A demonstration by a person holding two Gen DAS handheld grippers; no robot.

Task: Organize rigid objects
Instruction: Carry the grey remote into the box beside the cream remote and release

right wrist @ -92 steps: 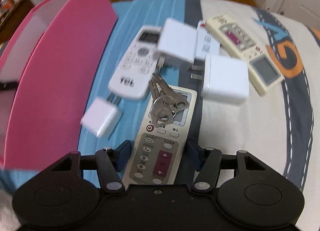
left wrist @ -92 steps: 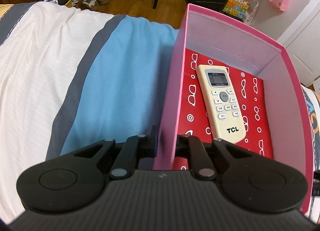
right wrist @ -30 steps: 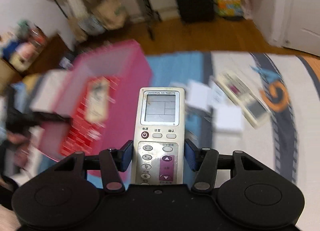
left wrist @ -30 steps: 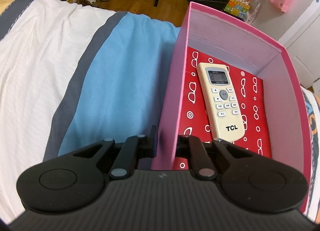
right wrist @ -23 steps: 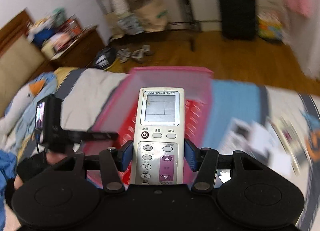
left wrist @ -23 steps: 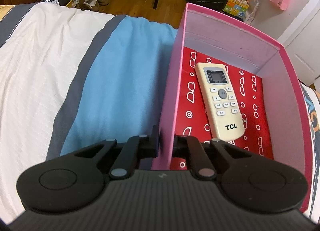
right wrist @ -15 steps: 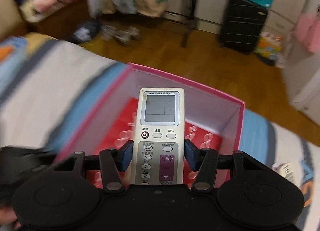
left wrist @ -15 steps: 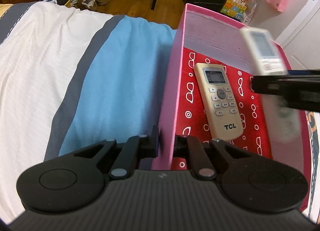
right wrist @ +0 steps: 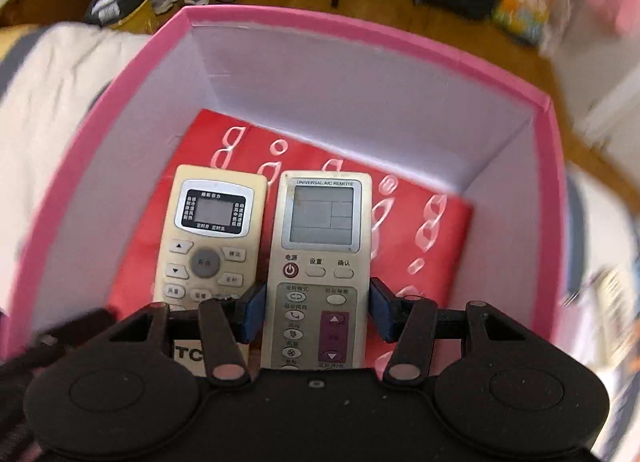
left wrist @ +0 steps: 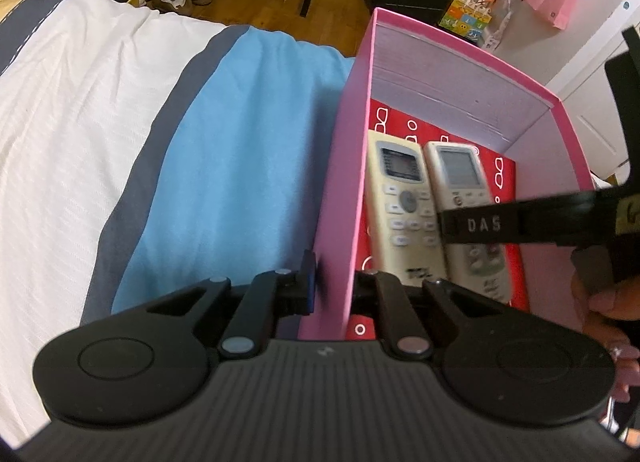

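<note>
Right claw (right wrist: 316,310) hides universal remote's (right wrist: 320,246) base
</note>
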